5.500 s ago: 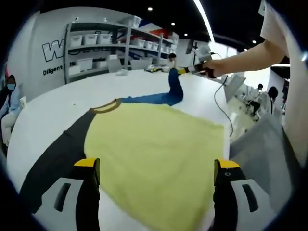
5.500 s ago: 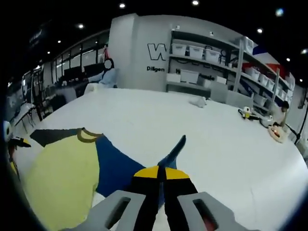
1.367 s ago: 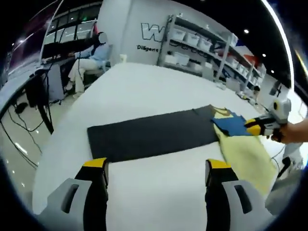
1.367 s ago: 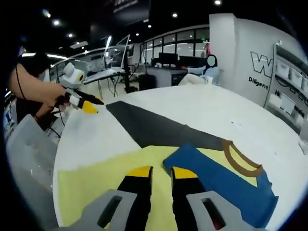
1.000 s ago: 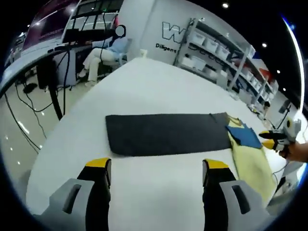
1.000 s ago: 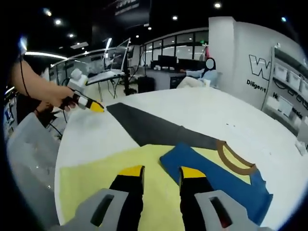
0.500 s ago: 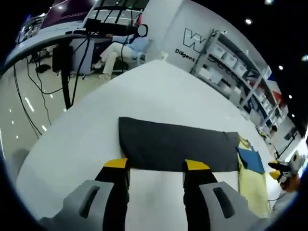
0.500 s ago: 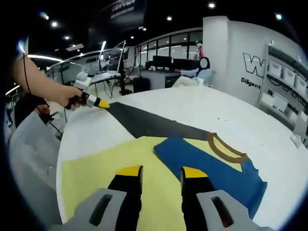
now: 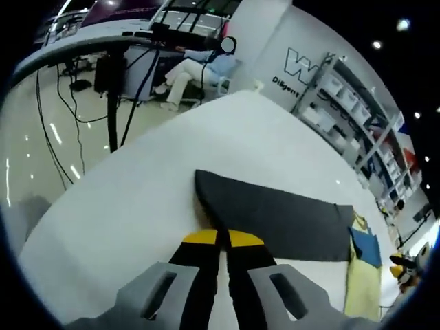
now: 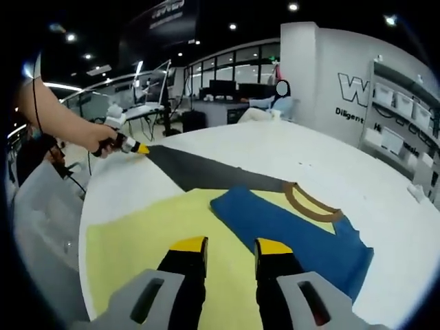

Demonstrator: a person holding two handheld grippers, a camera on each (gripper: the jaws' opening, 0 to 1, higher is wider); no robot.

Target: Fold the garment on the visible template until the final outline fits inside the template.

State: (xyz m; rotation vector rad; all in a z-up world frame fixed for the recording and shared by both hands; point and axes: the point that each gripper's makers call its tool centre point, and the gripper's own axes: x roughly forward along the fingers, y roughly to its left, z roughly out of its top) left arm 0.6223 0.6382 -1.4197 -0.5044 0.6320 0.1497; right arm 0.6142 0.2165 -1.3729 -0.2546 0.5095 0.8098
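The left gripper [image 9: 221, 238] has its jaws pinched together at the near edge of the dark sleeve [image 9: 275, 216] — gripping it, it seems. The right gripper [image 10: 230, 247] hovers parted over the yellow garment [image 10: 144, 237] on the white table [image 10: 289, 161]; beyond lies the folded blue sleeve [image 10: 289, 230].

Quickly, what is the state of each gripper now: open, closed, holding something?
Left gripper: closed on the edge of the dark sleeve.
Right gripper: open, holding nothing, over the yellow garment body.
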